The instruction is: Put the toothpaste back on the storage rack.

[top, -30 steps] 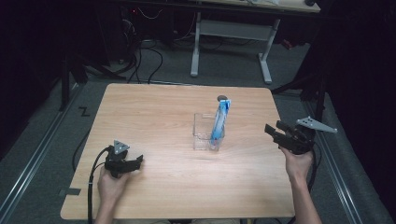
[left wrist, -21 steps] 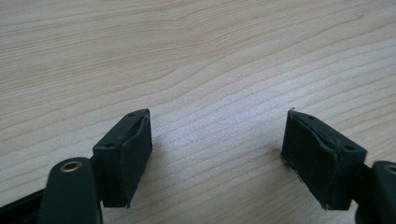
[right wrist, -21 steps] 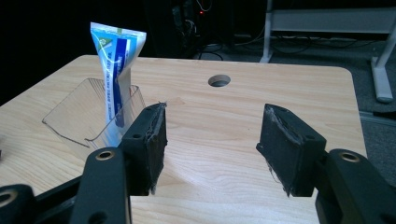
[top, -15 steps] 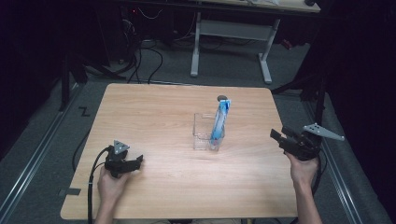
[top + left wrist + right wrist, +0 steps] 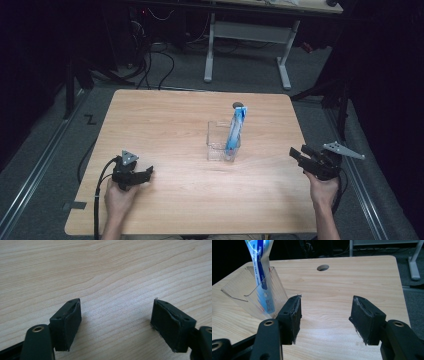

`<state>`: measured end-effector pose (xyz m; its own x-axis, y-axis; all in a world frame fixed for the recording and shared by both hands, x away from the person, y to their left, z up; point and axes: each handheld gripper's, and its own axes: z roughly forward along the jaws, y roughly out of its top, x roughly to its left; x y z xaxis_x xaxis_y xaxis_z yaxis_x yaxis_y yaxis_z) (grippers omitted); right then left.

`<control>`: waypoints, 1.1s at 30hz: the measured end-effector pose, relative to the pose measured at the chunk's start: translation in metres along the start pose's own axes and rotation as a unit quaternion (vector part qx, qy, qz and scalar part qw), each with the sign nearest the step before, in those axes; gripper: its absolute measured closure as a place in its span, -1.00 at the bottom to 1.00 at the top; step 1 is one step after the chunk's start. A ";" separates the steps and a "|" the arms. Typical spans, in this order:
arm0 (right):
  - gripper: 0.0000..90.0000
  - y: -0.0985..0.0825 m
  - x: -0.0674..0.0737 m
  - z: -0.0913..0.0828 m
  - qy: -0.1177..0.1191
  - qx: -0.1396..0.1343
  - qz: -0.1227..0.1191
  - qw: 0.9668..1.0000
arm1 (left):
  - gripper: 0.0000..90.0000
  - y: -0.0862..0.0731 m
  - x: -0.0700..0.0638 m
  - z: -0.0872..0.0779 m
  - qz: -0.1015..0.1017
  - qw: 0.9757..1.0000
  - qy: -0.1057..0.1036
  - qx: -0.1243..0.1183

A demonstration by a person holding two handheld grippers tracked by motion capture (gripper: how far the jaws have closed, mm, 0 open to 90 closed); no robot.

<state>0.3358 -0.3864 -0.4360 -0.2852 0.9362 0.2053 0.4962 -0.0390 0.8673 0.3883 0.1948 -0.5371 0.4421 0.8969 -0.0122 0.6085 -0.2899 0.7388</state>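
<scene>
In the right gripper view the blue tube [image 5: 263,272] is cut off at the top, and its print is too blurred to read. Near left, the left gripper [image 5: 145,175] rests on the table [image 5: 165,125], jaws spread and holding nothing, as before. The right gripper [image 5: 298,156], also spread and empty, has drawn back to the near right edge. Farther in, at mid-table, the clear box [image 5: 219,142] holds the tube upright, leaning slightly.

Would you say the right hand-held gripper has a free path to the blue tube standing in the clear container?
Probably yes: the right hand-held gripper is open and faces the blue tube, with bare table between them; the clear container wall covers only its lower part.
</scene>
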 end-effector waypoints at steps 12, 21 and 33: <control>-0.03 -0.017 0.003 0.016 -0.004 0.026 -0.004 1.000 | -0.46 0.000 0.000 0.000 0.000 1.000 0.000 0.000; -0.03 -0.027 0.008 0.024 -0.012 0.041 -0.011 0.999 | -0.46 0.000 0.000 0.000 0.000 1.000 0.000 0.000; -0.03 -0.036 0.013 0.040 -0.014 0.063 -0.023 0.998 | -0.46 0.000 0.000 0.000 0.000 1.000 0.000 0.000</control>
<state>0.3466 -0.3590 -0.4827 -0.2884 0.9452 0.1530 0.5831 0.0466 0.8110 0.3883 0.1948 -0.5371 0.4420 0.8970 -0.0120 0.6085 -0.2899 0.7387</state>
